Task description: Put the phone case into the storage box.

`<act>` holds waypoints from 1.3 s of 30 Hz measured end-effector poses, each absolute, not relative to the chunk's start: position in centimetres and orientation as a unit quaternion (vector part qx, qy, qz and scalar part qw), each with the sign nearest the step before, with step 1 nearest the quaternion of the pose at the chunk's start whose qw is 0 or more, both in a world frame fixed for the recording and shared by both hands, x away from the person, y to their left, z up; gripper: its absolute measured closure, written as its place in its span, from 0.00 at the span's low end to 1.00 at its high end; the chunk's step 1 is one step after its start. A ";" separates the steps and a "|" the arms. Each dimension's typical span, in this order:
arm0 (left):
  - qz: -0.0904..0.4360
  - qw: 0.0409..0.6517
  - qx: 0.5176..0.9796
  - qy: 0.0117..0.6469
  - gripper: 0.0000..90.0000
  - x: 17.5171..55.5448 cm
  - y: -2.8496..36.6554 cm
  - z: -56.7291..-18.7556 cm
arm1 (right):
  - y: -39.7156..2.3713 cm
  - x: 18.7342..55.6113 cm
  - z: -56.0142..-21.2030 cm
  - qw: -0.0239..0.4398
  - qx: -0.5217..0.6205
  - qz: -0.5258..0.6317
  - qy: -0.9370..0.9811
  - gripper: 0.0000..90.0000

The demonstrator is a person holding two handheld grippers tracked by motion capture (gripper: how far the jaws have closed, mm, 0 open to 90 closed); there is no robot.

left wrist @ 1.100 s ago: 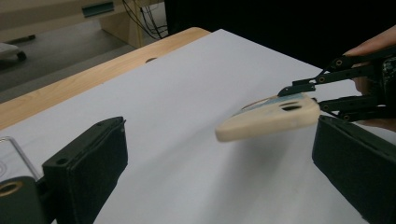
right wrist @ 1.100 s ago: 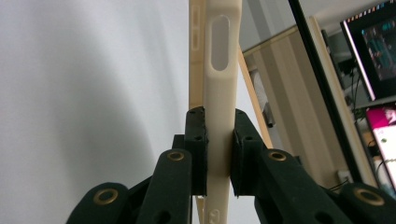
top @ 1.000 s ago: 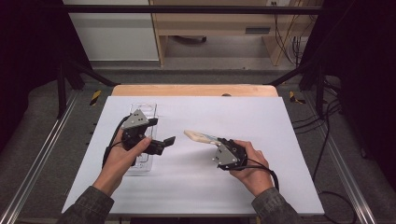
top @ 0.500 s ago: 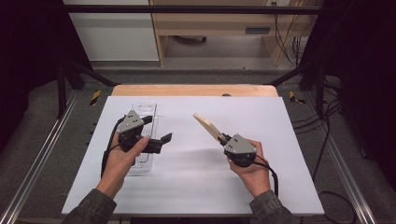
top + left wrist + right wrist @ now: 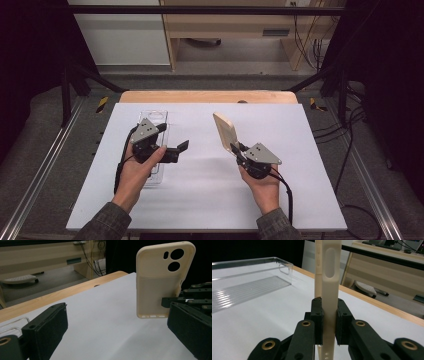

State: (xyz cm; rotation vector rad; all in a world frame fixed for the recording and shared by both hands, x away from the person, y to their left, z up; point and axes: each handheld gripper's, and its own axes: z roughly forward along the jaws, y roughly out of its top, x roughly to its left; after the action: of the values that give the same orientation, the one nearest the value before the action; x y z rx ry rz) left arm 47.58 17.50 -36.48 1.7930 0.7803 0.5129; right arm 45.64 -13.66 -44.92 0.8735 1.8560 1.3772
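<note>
A white sheet covers the wooden tabletop (image 5: pixel 210 96). At nine o'clock, the left tongs (image 5: pixel 172 150) gape beside a clear plastic tray (image 5: pixel 159 120). At three o'clock, the right tongs (image 5: pixel 236 148) pinch an upright cream silicone phone case (image 5: pixel 225 131); the left gripper view reveals its camera cutouts.

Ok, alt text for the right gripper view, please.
The right gripper is shut on a cream phone case, seen edge-on and standing upright between its black jaws. Behind it, a clear plastic tray sits on the white table, with wooden furniture beyond.
</note>
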 end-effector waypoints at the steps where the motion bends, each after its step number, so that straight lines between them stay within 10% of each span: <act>1: 0.216 0.535 0.748 0.327 0.03 47.6 17.4 -36.5 | -13.6 45.6 -44.9 0.327 0.334 0.531 0.707 0.88; 39: 0.177 0.580 0.736 0.302 0.02 47.3 10.3 -38.7 | -10.8 44.4 -46.5 0.261 0.324 0.570 0.709 0.88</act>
State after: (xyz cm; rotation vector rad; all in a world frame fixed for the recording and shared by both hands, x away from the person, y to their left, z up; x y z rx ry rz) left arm 47.33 10.29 -38.72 1.7191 0.7057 0.4132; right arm 44.36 -10.83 -46.51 0.8782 1.9181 1.5423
